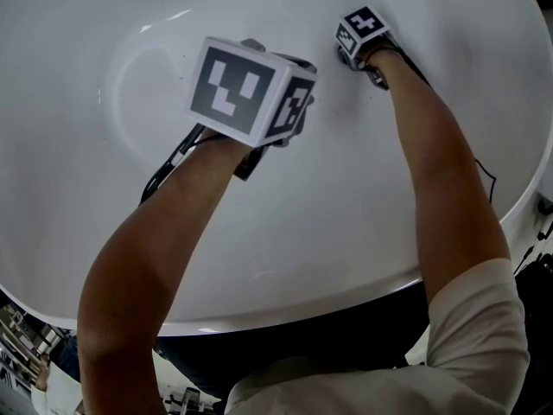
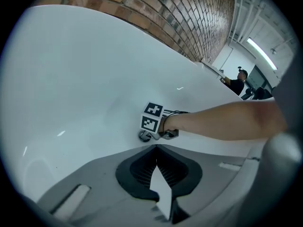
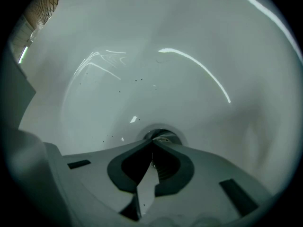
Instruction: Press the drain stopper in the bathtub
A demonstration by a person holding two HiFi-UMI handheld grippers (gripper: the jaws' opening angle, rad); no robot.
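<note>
— White tub (image 1: 86,188), brick wall (image 2: 156,8) behind it, and the person bent over the near rim with both arms down inside. Where's the stopper?

— On the tub floor, toward the far side. In the right gripper view, the chrome stopper (image 3: 163,136) sits in its round drain, just past the tips of the right gripper (image 3: 152,143).

— And its fingers?

— Clenched tip to tip, with nothing between them. The fingers (image 3: 124,167) point at the near rim of the drain. The stopper lies just beyond and a shade to the right. Touching or a hair apart, I can't tell.

— And the other one?

— The left gripper (image 2: 156,148) is clenched too and empty. It hangs higher over the middle of the floor, well apart from the drain, and looks across at the right one.

— So the right does the pressing.

— I'd say so, since it's far nearer. The stopper is round, so there's no long axis to line up with. What matters is getting the shut tips a little forward onto the stopper's middle, then pushing straight down. If they land off-centre on the rim, I'd guess they'd slide off the chrome.
</note>
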